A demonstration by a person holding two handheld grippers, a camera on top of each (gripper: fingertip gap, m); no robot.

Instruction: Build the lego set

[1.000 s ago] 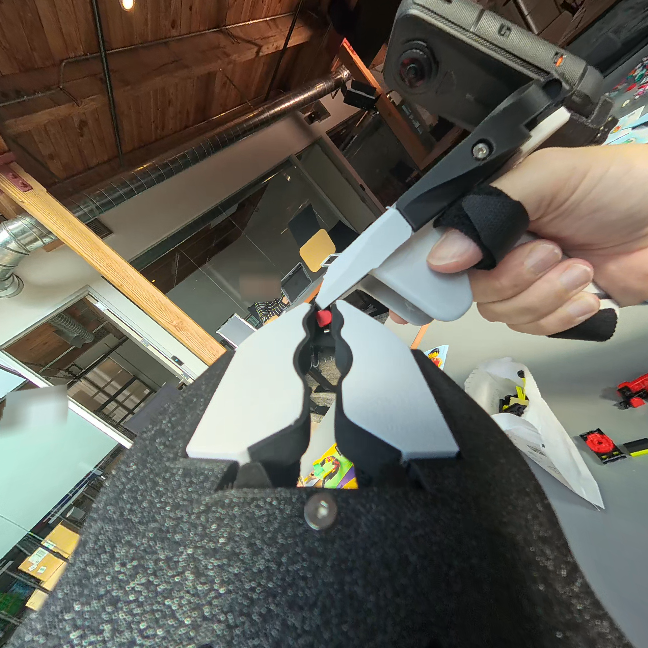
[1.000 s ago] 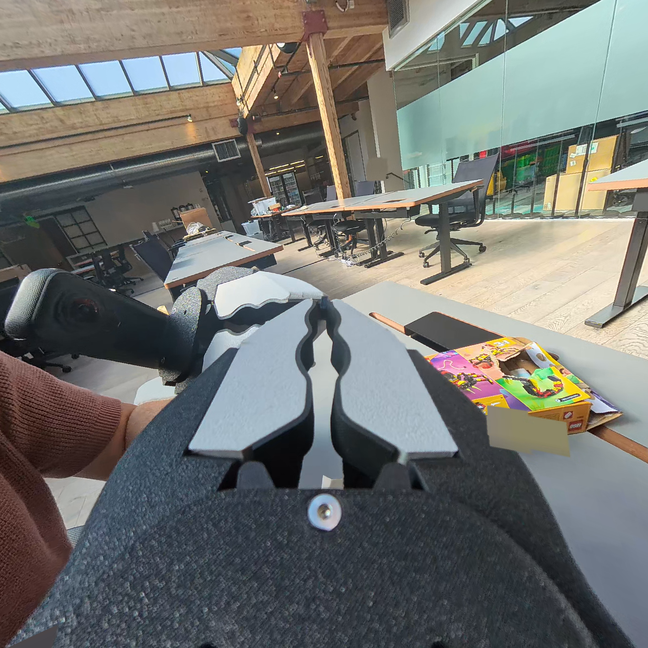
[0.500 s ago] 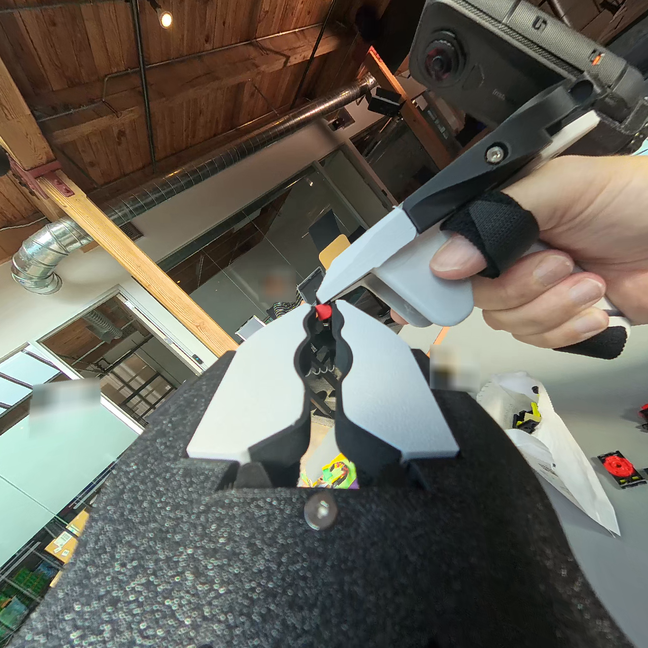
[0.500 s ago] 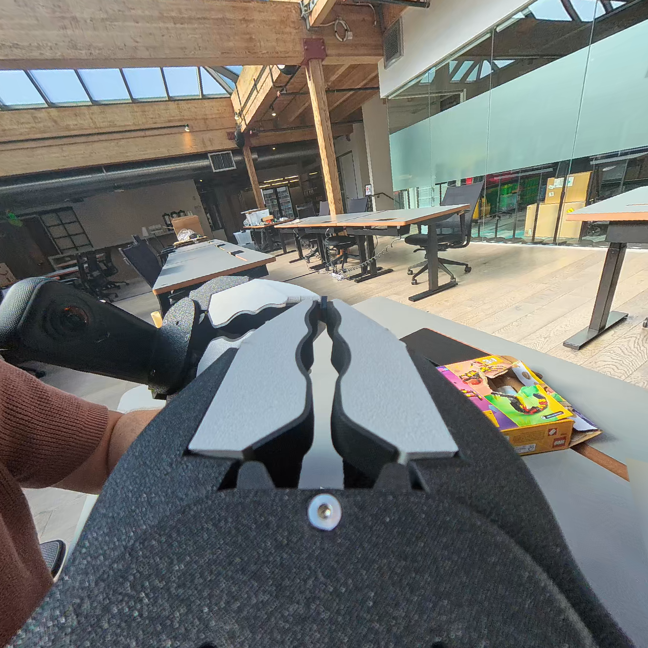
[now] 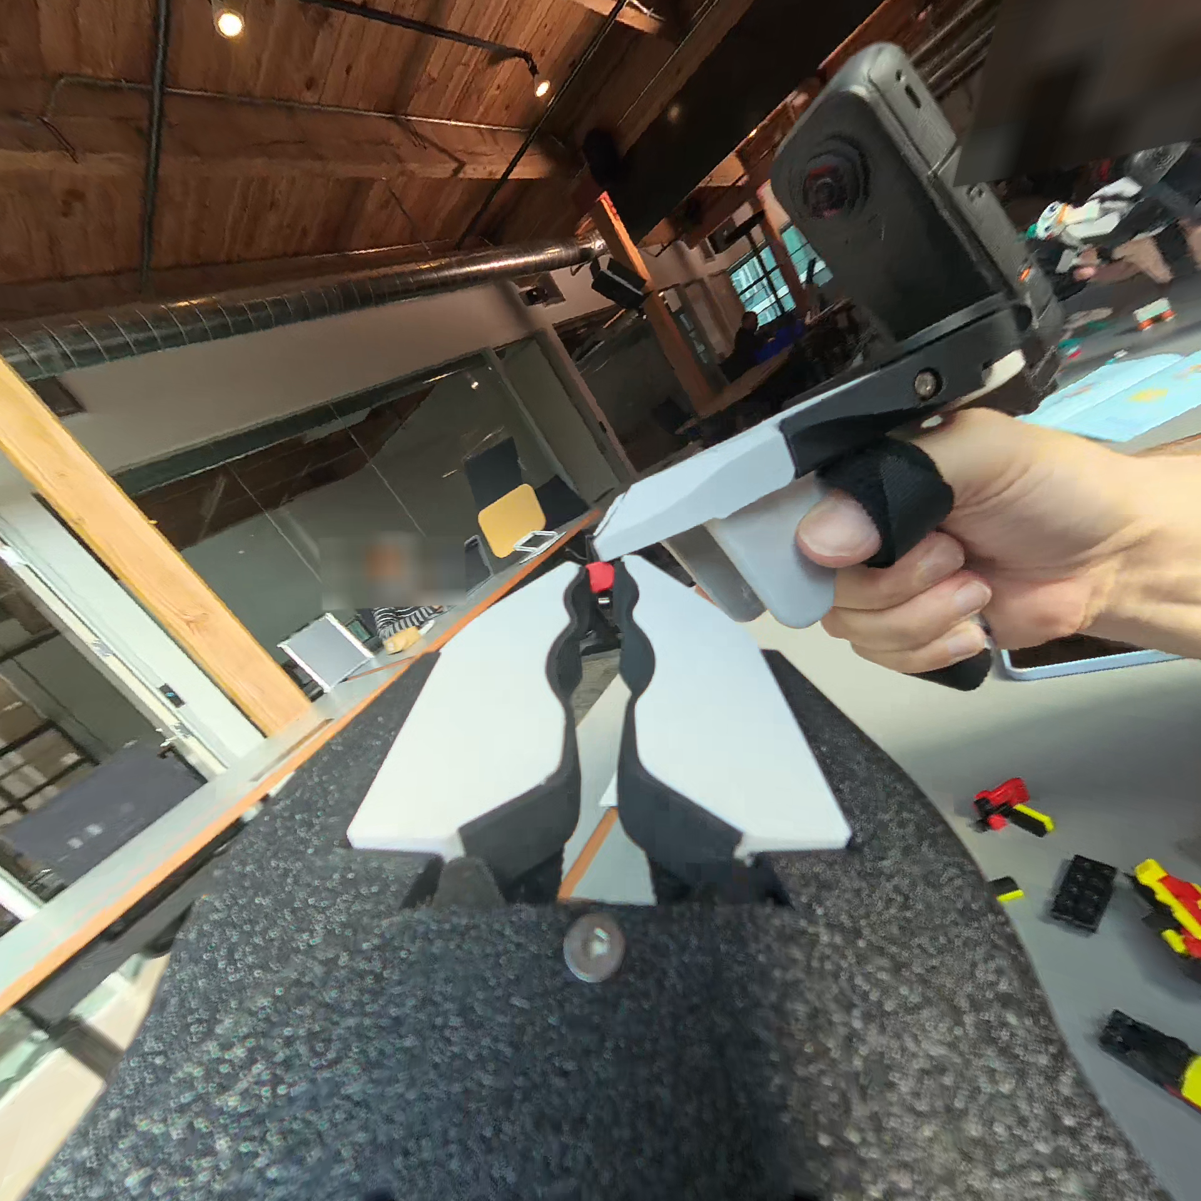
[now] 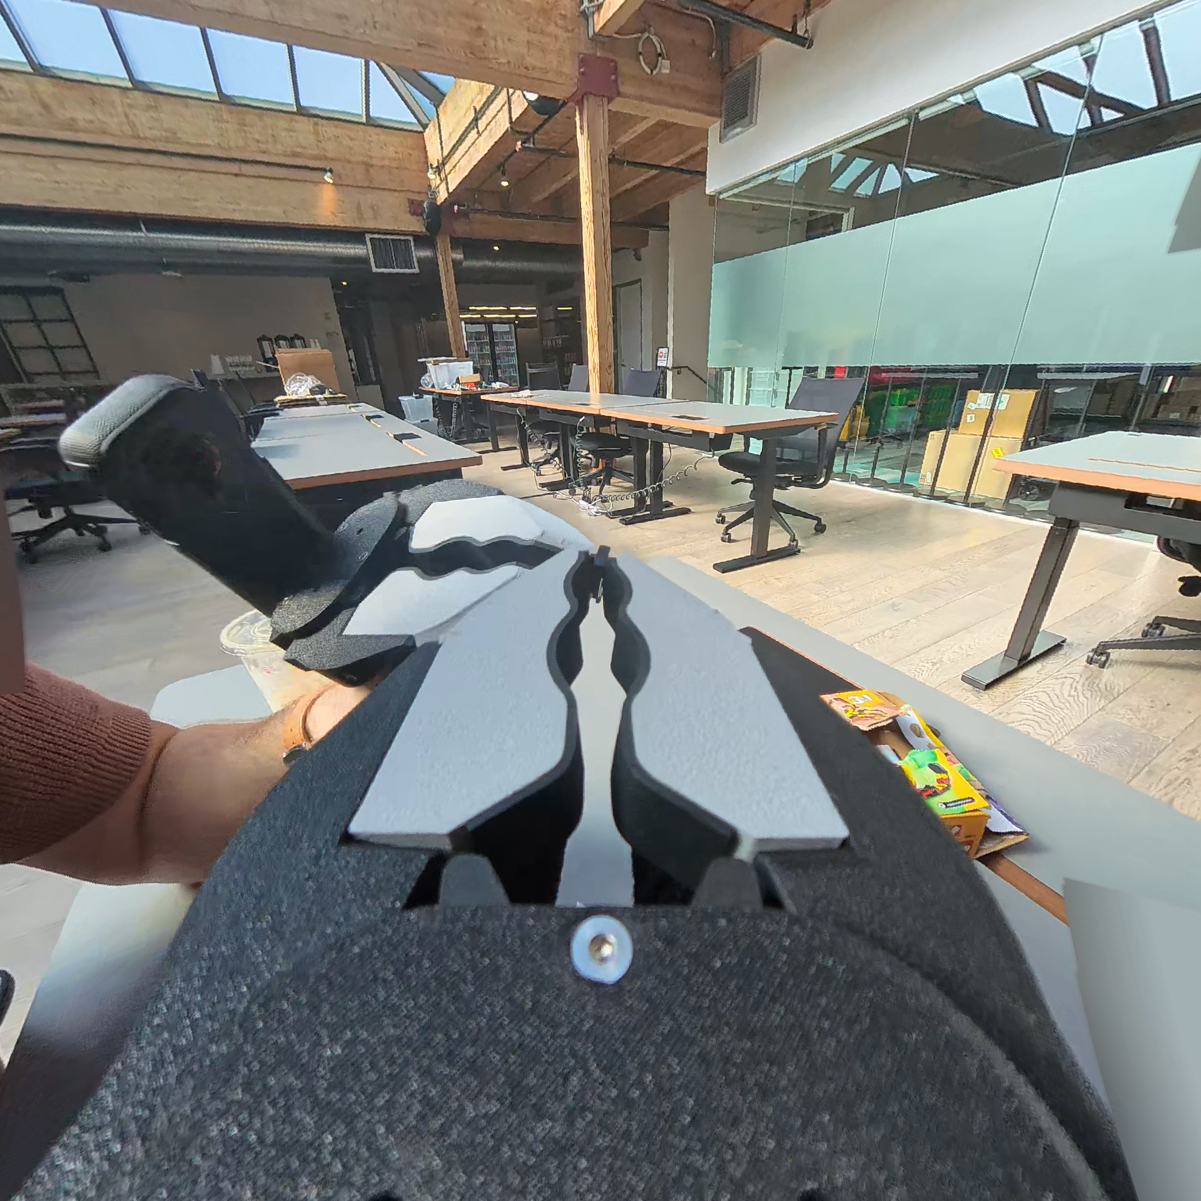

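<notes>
Above the grey table (image 5: 975, 728), left hand-held gripper (image 5: 601, 580) pinches a red piece (image 5: 598, 577); right hand-held gripper (image 6: 599, 564) seemingly closed.

Grey fingers (image 5: 494, 728) edged black, pinching a red piece (image 5: 598, 576); black brick (image 5: 1083, 893) and red-yellow pieces (image 5: 1170, 897) on the grey table (image 5: 962, 734), brightly coloured box (image 6: 936, 773) further off

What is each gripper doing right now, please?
Left gripper: shut on a small red piece.
Right gripper: shut on a thin dark piece.
</notes>
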